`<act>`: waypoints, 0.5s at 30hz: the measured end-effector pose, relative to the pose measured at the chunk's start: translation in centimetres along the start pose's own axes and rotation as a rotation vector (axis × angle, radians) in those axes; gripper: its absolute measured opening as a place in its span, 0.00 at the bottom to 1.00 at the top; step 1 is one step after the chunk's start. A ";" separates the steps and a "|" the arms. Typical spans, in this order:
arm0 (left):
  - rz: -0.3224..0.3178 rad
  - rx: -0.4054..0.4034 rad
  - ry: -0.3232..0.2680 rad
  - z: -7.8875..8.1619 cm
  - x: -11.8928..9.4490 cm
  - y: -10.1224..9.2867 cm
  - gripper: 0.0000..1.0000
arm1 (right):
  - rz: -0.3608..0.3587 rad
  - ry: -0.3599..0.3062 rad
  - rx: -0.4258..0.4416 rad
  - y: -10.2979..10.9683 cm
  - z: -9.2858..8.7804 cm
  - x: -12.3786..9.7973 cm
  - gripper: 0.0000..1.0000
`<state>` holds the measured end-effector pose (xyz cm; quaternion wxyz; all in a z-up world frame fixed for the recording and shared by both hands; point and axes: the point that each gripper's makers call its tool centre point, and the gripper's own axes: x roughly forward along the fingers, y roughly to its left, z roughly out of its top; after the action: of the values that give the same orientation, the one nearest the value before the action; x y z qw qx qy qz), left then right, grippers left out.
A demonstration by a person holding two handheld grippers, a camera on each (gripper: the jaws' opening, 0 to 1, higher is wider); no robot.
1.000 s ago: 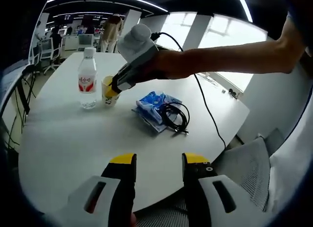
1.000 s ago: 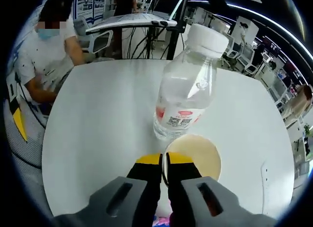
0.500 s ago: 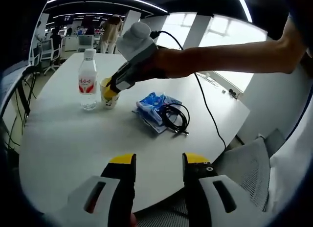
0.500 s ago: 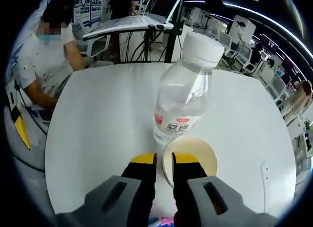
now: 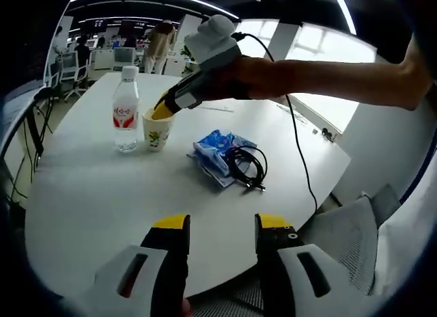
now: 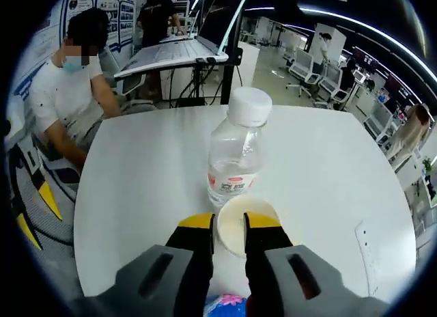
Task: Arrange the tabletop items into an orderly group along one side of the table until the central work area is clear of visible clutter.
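Observation:
A clear water bottle [image 5: 125, 108] with a red label stands upright at the far left of the white table [image 5: 102, 194]. A yellow paper cup [image 5: 157, 130] stands right beside it. My right gripper [image 5: 162, 112] hovers just above the cup's rim. In the right gripper view the cup [image 6: 247, 206] lies under my right gripper [image 6: 230, 225], whose jaws are open, with the bottle [image 6: 235, 160] just behind. A blue packet [image 5: 217, 150] with a coiled black cable [image 5: 244, 163] on it lies mid-table. My left gripper [image 5: 222, 225] stands open over the near edge, holding nothing.
A grey mesh chair [image 5: 341, 235] stands at the table's near right. A person [image 6: 68, 91] sits beyond the table's far edge beside desks. A flat white card [image 6: 365, 242] lies on the table to the right. Office chairs [image 5: 65, 71] stand in the background.
My right gripper has let go of the cup's rim, opened its jaws and lifted back from it. The cup stays beside the bottle. The left gripper has hardly moved.

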<state>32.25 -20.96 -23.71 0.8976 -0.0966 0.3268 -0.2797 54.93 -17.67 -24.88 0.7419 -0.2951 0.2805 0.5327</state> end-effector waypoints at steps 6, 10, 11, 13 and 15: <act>-0.014 0.019 0.006 0.0 0.2 -0.8 0.37 | -0.038 -0.081 0.092 -0.4 1.4 -3.3 0.17; -0.018 0.024 -0.003 0.5 0.3 -1.1 0.37 | -0.054 -0.126 0.151 -0.7 1.8 -5.4 0.17; -0.018 0.025 -0.004 0.6 0.4 -1.2 0.37 | -0.057 -0.130 0.156 -0.8 1.7 -5.8 0.17; -0.025 0.031 -0.008 0.8 0.5 -1.5 0.37 | -0.067 -0.138 0.166 -1.0 1.6 -6.5 0.18; -0.031 0.042 -0.007 0.9 0.6 -1.9 0.37 | -0.082 -0.143 0.173 -1.3 1.3 -7.4 0.18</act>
<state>32.40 -22.84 -22.66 0.8961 -0.0839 0.3162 -0.3001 54.25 -21.68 -18.41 0.8040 -0.2025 0.2595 0.4952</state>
